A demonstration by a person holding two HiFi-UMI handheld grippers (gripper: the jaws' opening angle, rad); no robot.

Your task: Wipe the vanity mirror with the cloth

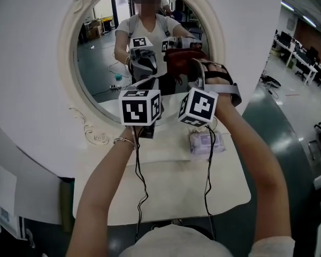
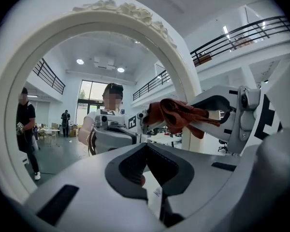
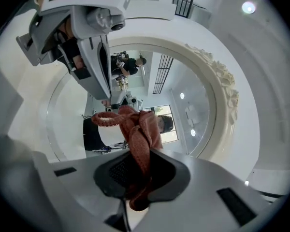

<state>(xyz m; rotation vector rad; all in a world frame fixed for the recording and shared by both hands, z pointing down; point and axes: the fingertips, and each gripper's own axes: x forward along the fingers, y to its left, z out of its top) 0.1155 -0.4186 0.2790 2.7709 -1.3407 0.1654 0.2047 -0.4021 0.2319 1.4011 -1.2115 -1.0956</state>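
An oval vanity mirror [image 1: 104,63] in a cream carved frame [image 1: 69,90] stands at the back of a white table [image 1: 171,189]. My right gripper [image 1: 195,63] is shut on a dark red cloth [image 1: 179,58] held up against the glass at its right side. From the right gripper view the cloth [image 3: 137,134] hangs bunched out of the right gripper's [image 3: 135,170] shut jaws. My left gripper [image 1: 148,82] is just left of it, close to the glass, shut with nothing visible in it. The left gripper view shows the left gripper's [image 2: 147,156] pads together, the cloth [image 2: 176,112] to their right.
A pale packet [image 1: 206,142] lies on the table under my right arm. Two cables [image 1: 140,181] hang down from the grippers across the tabletop. The glass reflects me and both grippers. Office desks [image 1: 305,63] stand far right, beyond the table.
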